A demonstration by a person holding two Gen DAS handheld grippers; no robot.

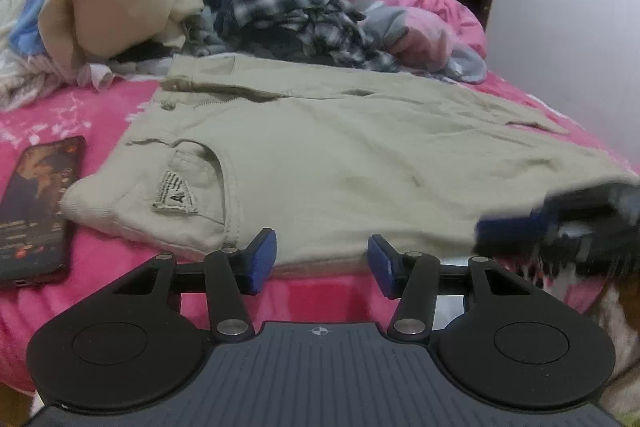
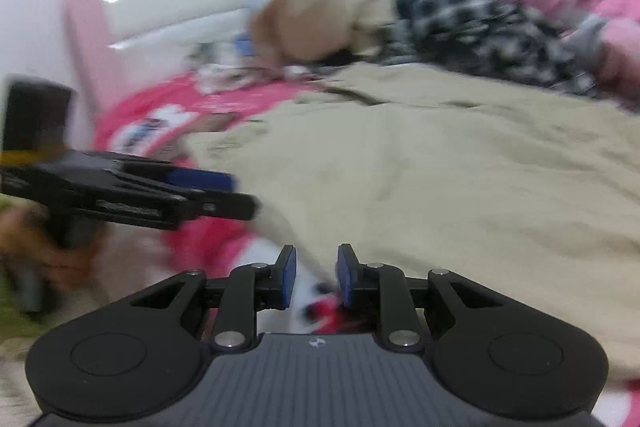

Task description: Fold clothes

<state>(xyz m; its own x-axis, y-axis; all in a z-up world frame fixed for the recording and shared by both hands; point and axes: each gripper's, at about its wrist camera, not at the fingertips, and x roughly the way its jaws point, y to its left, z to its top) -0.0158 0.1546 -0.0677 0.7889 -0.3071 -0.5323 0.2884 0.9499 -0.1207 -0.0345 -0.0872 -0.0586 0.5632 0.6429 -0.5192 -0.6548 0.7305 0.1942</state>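
Label (image 1: 175, 195): sewn on the beige trousers (image 1: 340, 163) near the waist, large "A" legible, small print too fine to read.
Trousers: spread flat on the pink bedsheet (image 1: 100, 115).
Phone (image 1: 34, 207): left of the trousers, screen lit.
Clothes pile (image 1: 280, 15): behind the trousers, plaid and tan items.
Left gripper (image 1: 322, 261): about half open, empty, trousers' near edge just ahead of the pads.
Right gripper (image 2: 316, 277): narrowly parted, nothing between, at the trousers' near edge; blurred.
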